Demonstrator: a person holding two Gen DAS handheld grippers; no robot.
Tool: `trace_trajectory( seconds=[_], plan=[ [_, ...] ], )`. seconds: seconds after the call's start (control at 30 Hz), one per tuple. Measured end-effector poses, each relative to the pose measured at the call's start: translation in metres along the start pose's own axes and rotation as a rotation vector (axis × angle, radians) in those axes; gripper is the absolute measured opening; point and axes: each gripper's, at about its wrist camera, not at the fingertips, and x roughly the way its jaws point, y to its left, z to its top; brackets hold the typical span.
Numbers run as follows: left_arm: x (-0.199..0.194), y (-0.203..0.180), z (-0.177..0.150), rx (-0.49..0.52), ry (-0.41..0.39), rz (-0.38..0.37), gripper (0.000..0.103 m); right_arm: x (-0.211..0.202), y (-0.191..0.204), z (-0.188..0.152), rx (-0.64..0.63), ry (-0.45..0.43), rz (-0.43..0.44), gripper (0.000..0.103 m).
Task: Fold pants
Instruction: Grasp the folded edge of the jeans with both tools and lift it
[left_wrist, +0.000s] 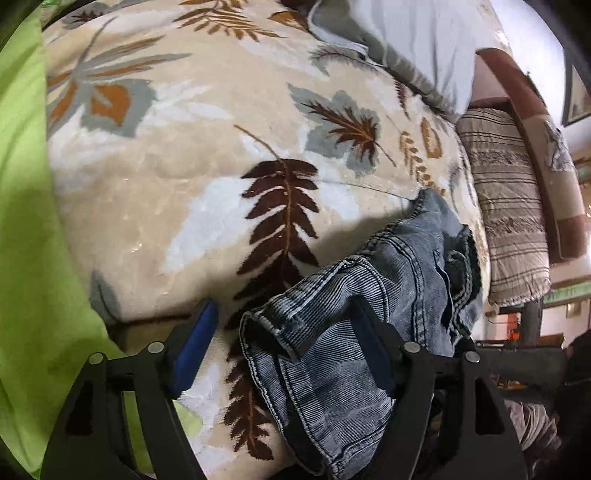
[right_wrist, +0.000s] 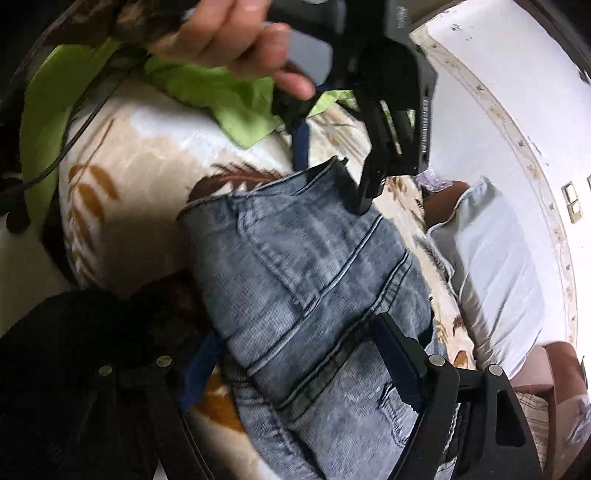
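- Two grippers straddle the jeans (left_wrist: 354, 317) lying on a leaf-patterned blanket (left_wrist: 177, 177).
- Left gripper (left_wrist: 284, 332): jaws apart, denim bunched between them, waistband edge nearest its left finger (left_wrist: 195, 343).
- Right gripper (right_wrist: 295, 354): jaws spread, not pinching; the jeans run forward between them toward the other gripper, held by a hand (right_wrist: 236, 33).
- Green cloth (left_wrist: 26, 221) lies left of the left gripper.

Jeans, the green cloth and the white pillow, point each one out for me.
jeans (right_wrist: 295, 280): right wrist view, on the seamed denim at mid garment.
green cloth (left_wrist: 26, 206): left wrist view, on its flat stretch along the left edge.
white pillow (right_wrist: 495, 266): right wrist view, on the middle of its face.
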Motion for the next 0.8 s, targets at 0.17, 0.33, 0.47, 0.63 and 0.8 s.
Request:
trace_trajectory(
  seconds=[0.17, 0.33, 0.47, 0.63, 0.8],
  plan=[
    [-0.003, 0.003, -0.001, -0.007, -0.002, -0.078, 0.078, 0.000, -0.003, 0.001, -0.014, -0.013, -0.030, 0.080],
    [0.000, 0.000, -0.005, -0.002, 0.002, -0.196, 0.082, -0.002, 0.002, 0.004, -0.030, -0.016, -0.040, 0.080],
    [-0.002, -0.008, -0.026, 0.031, -0.042, -0.300, 0.084, -0.004, 0.003, 0.003, -0.041, -0.024, -0.050, 0.080],
    [0.005, -0.013, -0.011, 0.011, -0.020, -0.235, 0.083, 0.001, 0.004, 0.009, -0.042, -0.034, -0.032, 0.065],
    [0.019, -0.030, -0.007, 0.043, 0.019, -0.168, 0.034, 0.000, -0.004, 0.013, -0.027, -0.051, -0.010, 0.022]
  ],
)
